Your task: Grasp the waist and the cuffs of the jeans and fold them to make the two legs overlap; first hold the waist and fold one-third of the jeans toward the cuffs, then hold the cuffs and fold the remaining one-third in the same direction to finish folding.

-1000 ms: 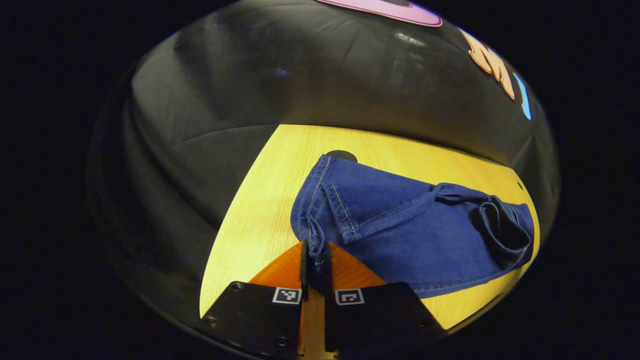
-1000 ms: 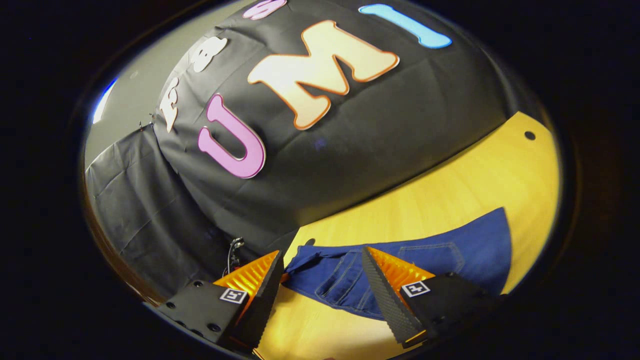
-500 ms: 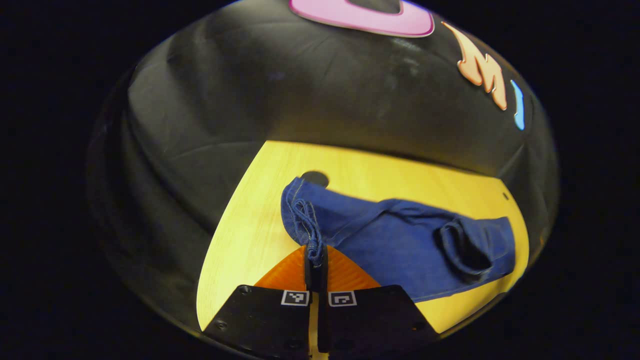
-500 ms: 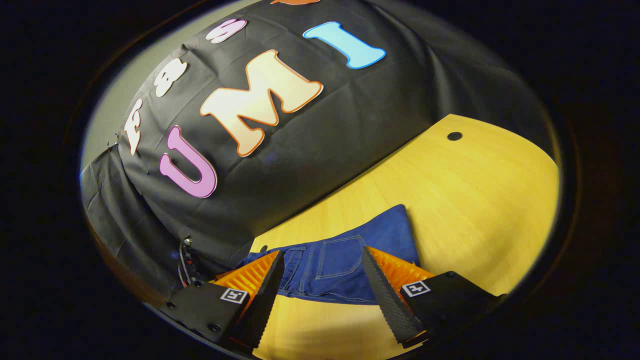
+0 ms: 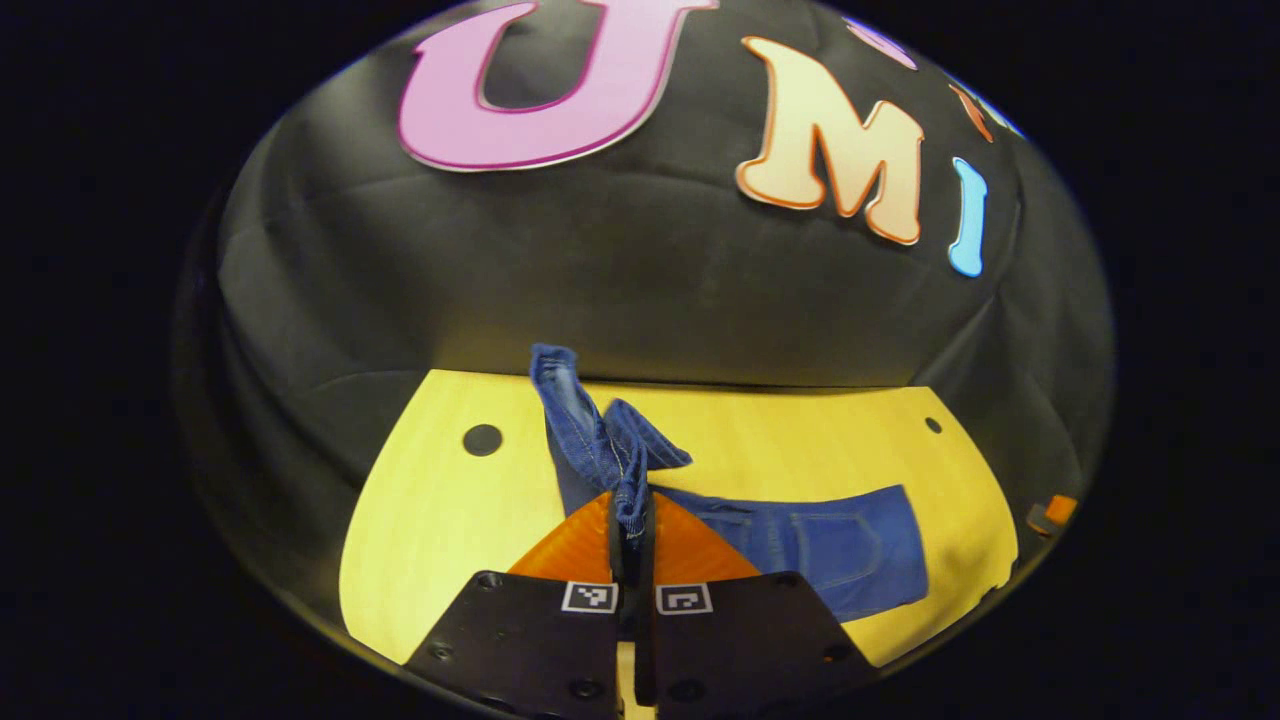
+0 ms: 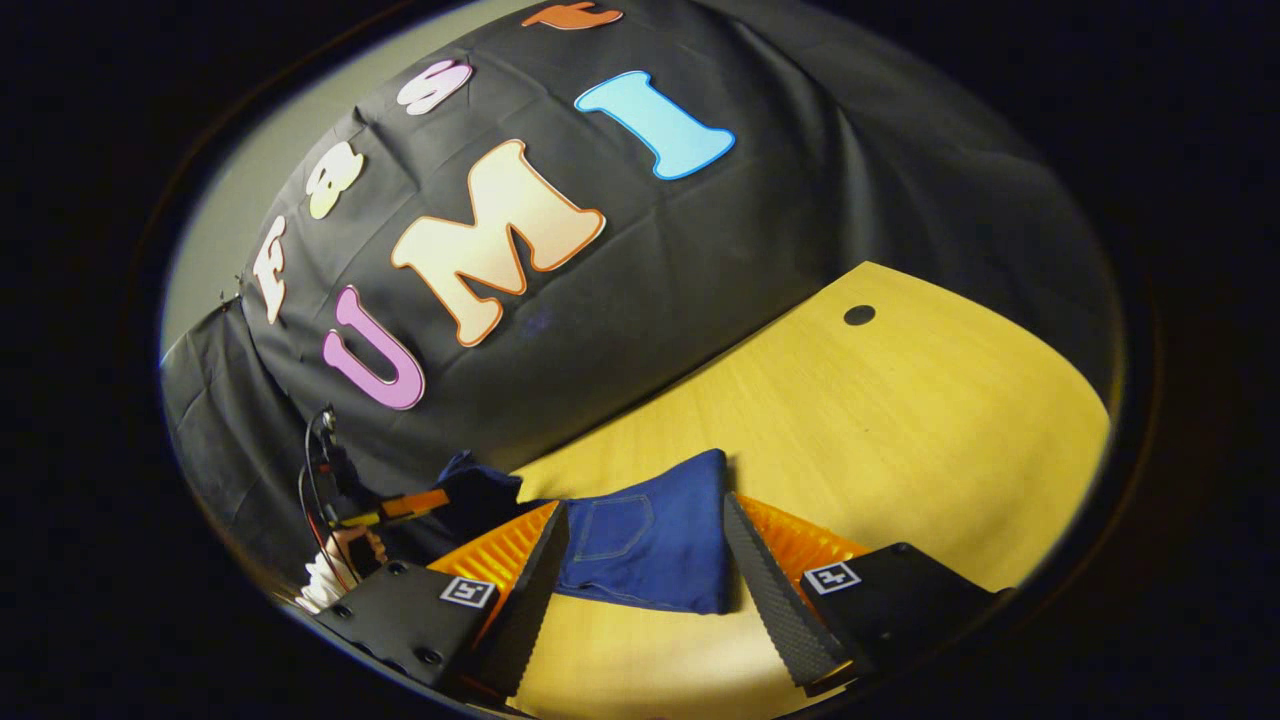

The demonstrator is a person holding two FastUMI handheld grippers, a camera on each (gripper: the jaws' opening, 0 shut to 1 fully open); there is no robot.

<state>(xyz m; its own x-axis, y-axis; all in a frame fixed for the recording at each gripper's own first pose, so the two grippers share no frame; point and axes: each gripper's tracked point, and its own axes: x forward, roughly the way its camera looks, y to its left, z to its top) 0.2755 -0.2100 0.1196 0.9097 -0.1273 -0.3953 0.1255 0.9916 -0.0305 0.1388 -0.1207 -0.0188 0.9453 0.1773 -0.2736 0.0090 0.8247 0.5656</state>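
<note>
Jeans (image 5: 850, 545) lie folded on the yellow wooden table (image 5: 420, 520), and one part of them is lifted up from it. In the left gripper view, the left gripper (image 5: 632, 520) has its two fingers pressed together on a bunched piece of the denim with a stitched hem. I cannot tell if this piece is a cuff or the waist. It stands up above the fingertips and reaches in front of the table's far edge. The rest of the jeans lies flat on the table to the right of this gripper, with a back pocket (image 5: 848, 545) facing up, closer to the table's right end than to its left end.

Two small dark round holes are in the table near its far edge: one hole (image 5: 482, 439) near the far left corner and another hole (image 5: 932, 425) near the far right corner.

In the right gripper view, the right gripper (image 6: 645, 585) has its fingers wide apart and holds nothing. Between the fingers, a little farther off, the flat folded jeans (image 6: 650, 545) are on the table (image 6: 900, 420), with the stitched pocket on top. At the left side of this view the other gripper (image 6: 395, 508) is seen beside a raised dark lump of denim, and under it a hand in a white glove (image 6: 330, 580) with thin cables (image 6: 312, 470) going up.

No containers are on the table, so nothing is inside anything.
</note>
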